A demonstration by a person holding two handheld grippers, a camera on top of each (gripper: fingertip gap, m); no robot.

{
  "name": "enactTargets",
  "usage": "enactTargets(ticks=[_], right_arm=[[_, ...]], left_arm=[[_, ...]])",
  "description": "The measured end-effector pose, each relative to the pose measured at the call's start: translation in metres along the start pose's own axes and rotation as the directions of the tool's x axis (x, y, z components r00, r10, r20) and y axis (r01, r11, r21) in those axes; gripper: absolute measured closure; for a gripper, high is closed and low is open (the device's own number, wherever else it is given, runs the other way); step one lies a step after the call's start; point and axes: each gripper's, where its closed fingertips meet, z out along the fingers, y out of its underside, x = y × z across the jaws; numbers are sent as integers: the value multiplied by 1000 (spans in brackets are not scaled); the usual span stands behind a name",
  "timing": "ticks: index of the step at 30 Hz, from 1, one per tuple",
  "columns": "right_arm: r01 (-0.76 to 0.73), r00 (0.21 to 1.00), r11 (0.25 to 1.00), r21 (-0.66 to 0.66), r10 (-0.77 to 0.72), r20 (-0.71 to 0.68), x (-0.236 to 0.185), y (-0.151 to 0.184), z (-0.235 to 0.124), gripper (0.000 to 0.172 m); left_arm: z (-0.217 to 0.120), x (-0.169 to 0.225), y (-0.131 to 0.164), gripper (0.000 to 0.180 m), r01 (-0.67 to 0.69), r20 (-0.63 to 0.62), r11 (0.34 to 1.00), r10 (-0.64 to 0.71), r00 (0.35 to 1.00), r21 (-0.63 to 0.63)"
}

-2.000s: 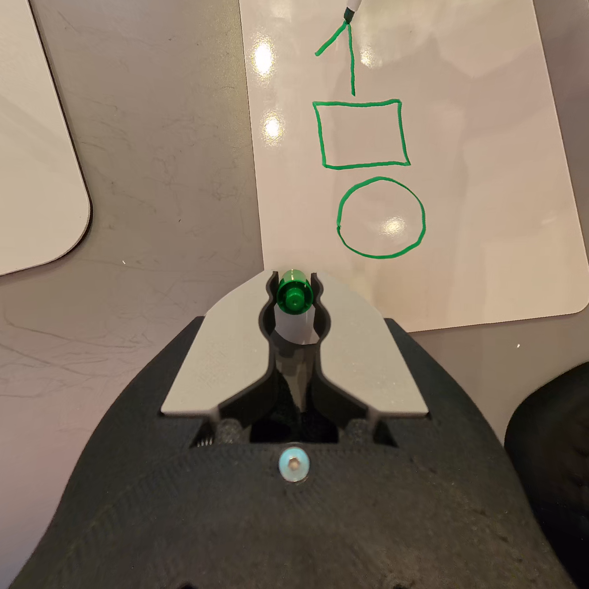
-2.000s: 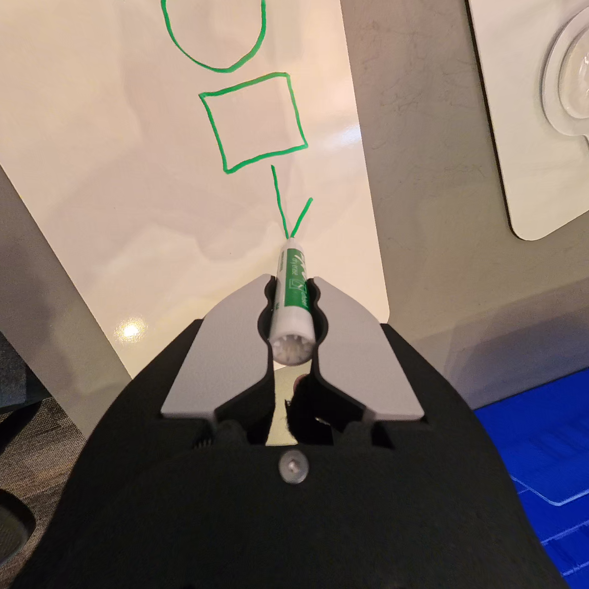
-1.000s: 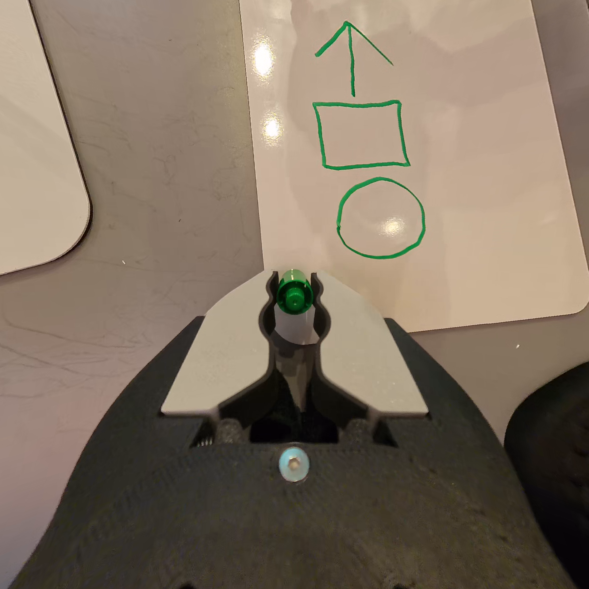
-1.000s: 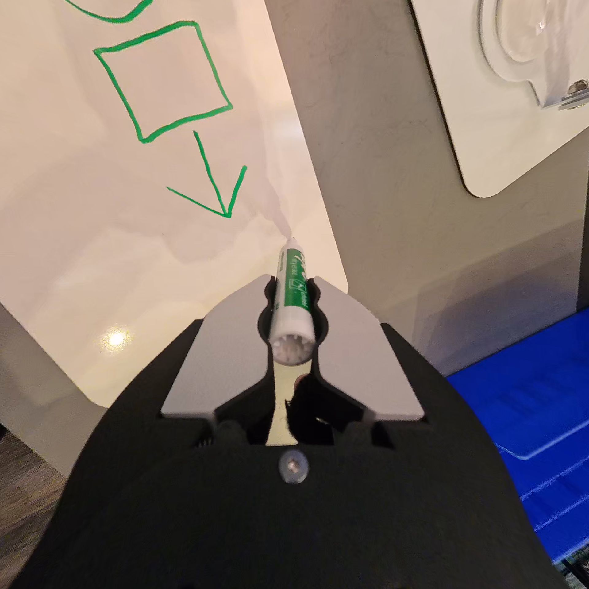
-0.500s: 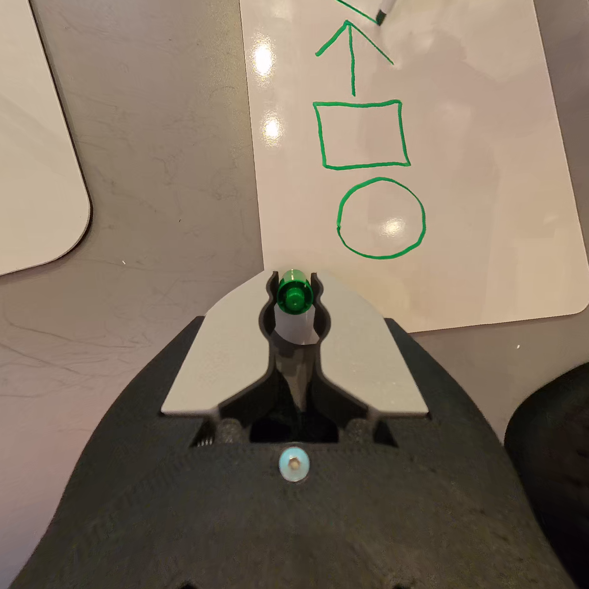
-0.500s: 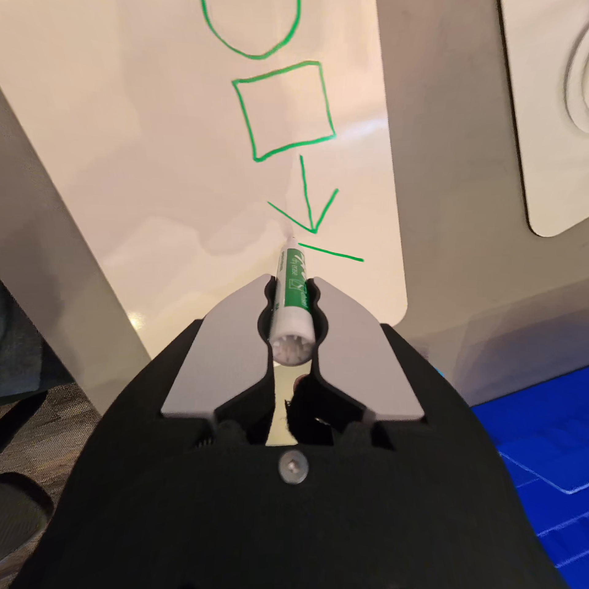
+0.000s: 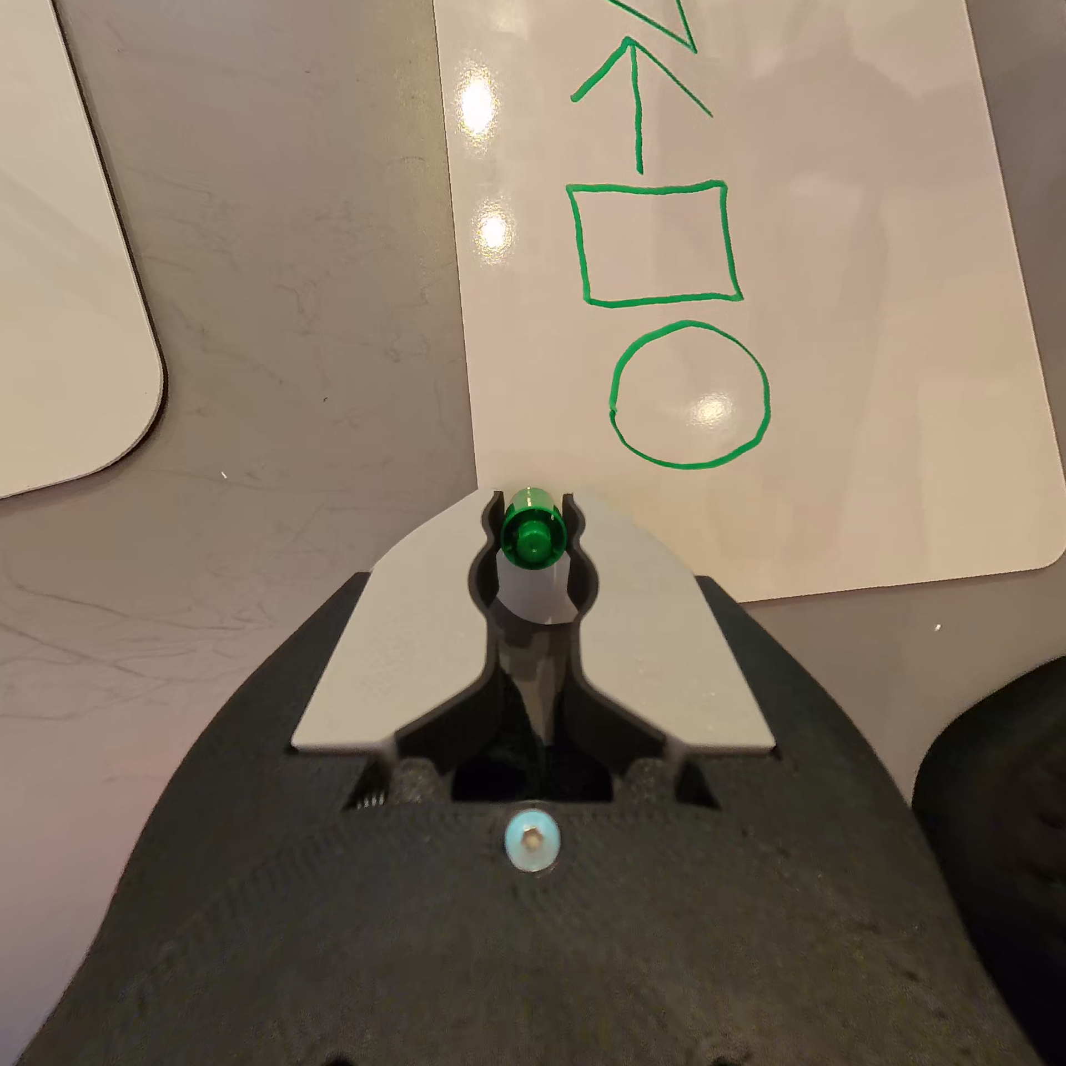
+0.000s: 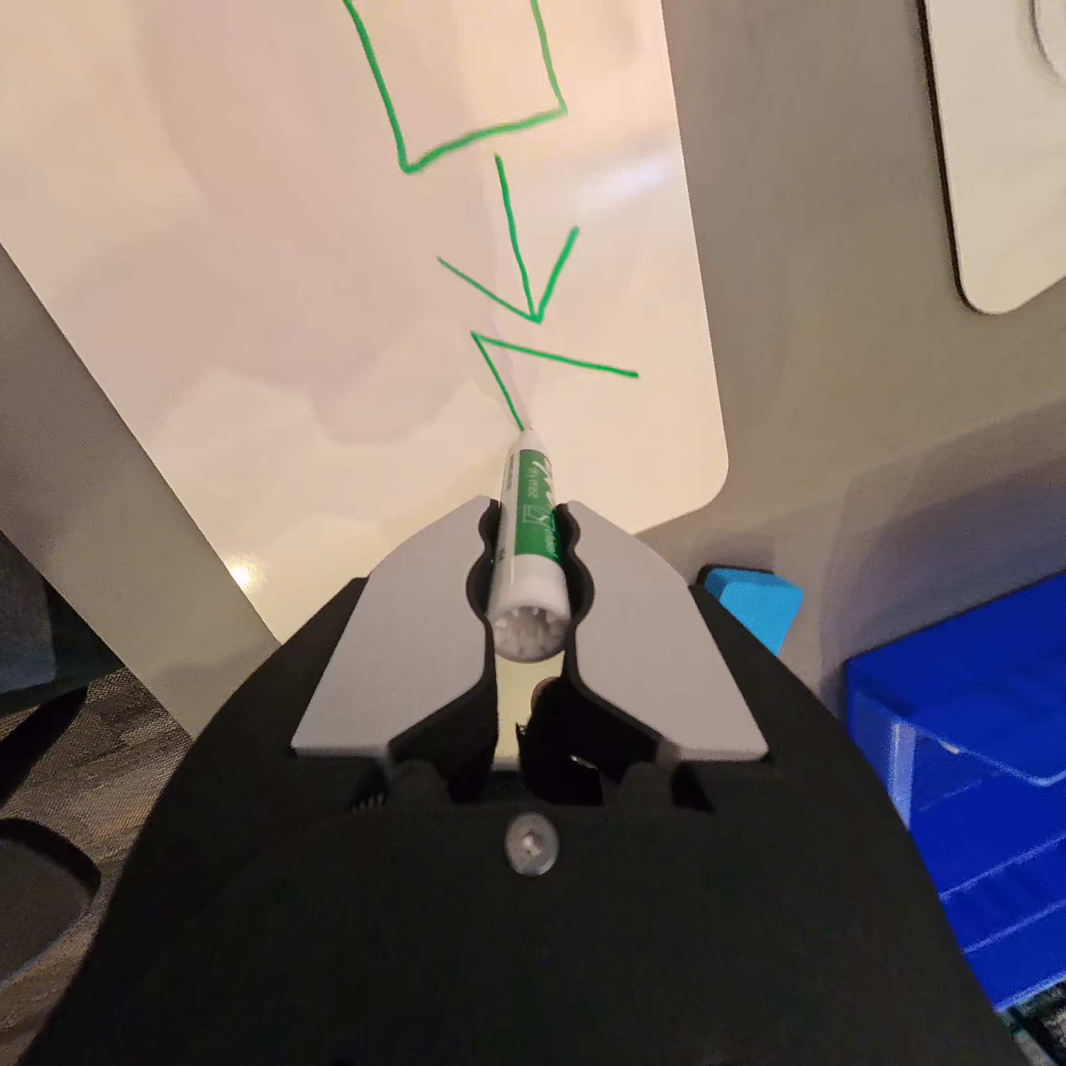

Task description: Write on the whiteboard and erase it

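Green zigzag stroke (image 8: 522,369) newly added beyond the arrow (image 8: 528,271) on the whiteboard (image 8: 231,259); right tongs (image 8: 528,519) pinching the marker (image 8: 528,536), left tongs (image 7: 532,507) pinching its green cap (image 7: 530,533): writing ongoing, erasing pending.

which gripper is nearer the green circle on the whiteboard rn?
Left. The left gripper, shut on the green cap, sits at the board edge just below the circle. The right gripper holds the marker past the arrow, at the far end.
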Motion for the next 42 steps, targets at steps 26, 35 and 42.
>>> enactTargets(ticks=[26, 35, 42], right_arm=[[20, 999, 1000, 12, -20, -29, 43, -18, 14, 152], [10, 999, 999, 46, -8, -52, 48, -20, 4, 151], [-38, 986, 995, 95, 53, -157, 53, -3, -42, 151]], left_arm=[[0, 0, 0, 160, 0, 0, 1000, 0, 1000, -3], [0, 0, 0, 160, -2, 1, 1000, 2, 1000, -6], [0, 0, 0, 160, -10, 5, 1000, 10, 1000, -12]])
